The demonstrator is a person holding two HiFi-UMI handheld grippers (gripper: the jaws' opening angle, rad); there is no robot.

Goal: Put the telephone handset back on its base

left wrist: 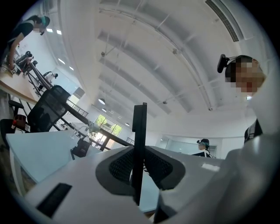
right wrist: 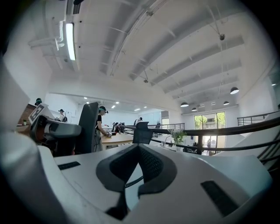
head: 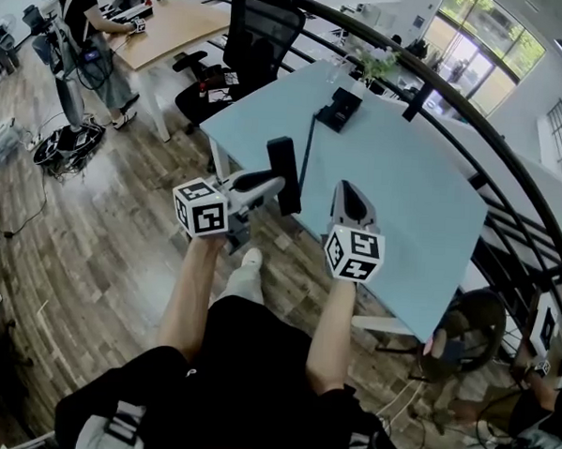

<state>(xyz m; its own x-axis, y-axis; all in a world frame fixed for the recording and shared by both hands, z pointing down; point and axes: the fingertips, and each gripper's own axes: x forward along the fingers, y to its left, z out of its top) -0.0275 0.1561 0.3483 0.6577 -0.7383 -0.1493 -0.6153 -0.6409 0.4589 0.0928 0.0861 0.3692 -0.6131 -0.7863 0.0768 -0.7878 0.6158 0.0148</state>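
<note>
A black telephone handset (head: 285, 173) stands upright between the jaws of my left gripper (head: 277, 183), which is shut on it just off the near edge of the table. In the left gripper view the handset (left wrist: 140, 140) shows edge-on as a thin black bar between the pads of the left gripper (left wrist: 140, 162). The black telephone base (head: 339, 107) sits at the far side of the light blue table (head: 405, 188), and a black cord (head: 310, 145) runs from it toward the handset. My right gripper (head: 350, 200) hovers over the table's near edge, shut and empty. The right gripper view shows the base (right wrist: 142, 133) ahead.
A black office chair (head: 258, 35) stands behind the table's far left corner. A small plant (head: 374, 62) sits near the base. A dark curved railing (head: 492, 145) runs along the far and right side. A person (head: 89, 40) works at a wooden desk far left.
</note>
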